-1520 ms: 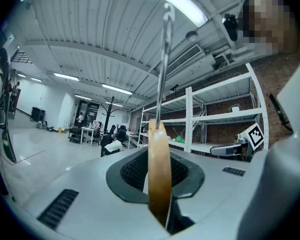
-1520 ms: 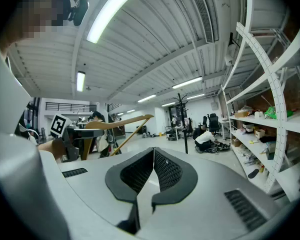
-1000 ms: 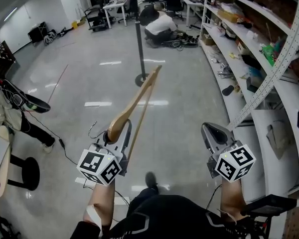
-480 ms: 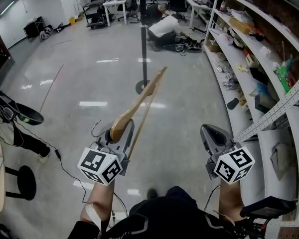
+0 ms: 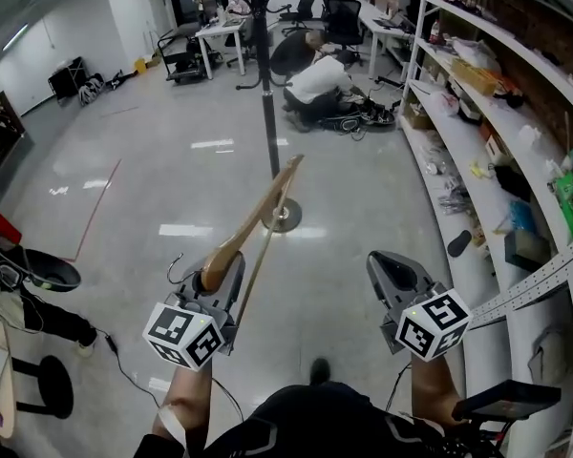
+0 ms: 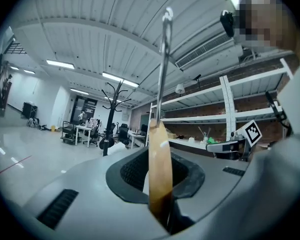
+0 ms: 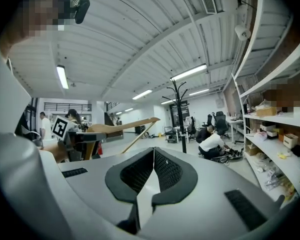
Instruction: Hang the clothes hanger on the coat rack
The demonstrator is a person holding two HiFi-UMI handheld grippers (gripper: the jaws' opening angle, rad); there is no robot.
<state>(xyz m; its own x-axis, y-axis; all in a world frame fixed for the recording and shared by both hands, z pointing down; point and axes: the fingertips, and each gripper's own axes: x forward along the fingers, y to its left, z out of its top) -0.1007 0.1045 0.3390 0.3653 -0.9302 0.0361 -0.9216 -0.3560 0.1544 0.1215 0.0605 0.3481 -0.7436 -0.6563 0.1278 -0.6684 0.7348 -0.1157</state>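
Observation:
A wooden clothes hanger (image 5: 253,219) sticks forward and up from my left gripper (image 5: 224,275), which is shut on its thick middle. Its metal hook (image 5: 177,265) curls out to the left of the jaws. In the left gripper view the wood (image 6: 160,174) stands clamped between the pads, with the hook wire (image 6: 163,59) rising above. The black coat rack (image 5: 265,93) stands ahead on a round base (image 5: 282,219), beyond the hanger's tip. My right gripper (image 5: 393,275) is level beside the left, shut and holding nothing (image 7: 153,154). The right gripper view also shows the hanger (image 7: 122,127) and the rack (image 7: 180,119).
Long white shelves (image 5: 497,141) loaded with odds and ends run along the right. People crouch on the floor (image 5: 315,79) behind the rack, near desks and office chairs. A black stool (image 5: 43,385) and a cable (image 5: 124,351) lie to the left.
Both grippers have travelled forward across the floor. The coat rack and its base now stand nearer and lower in the head view. The grip on the hanger is unchanged.

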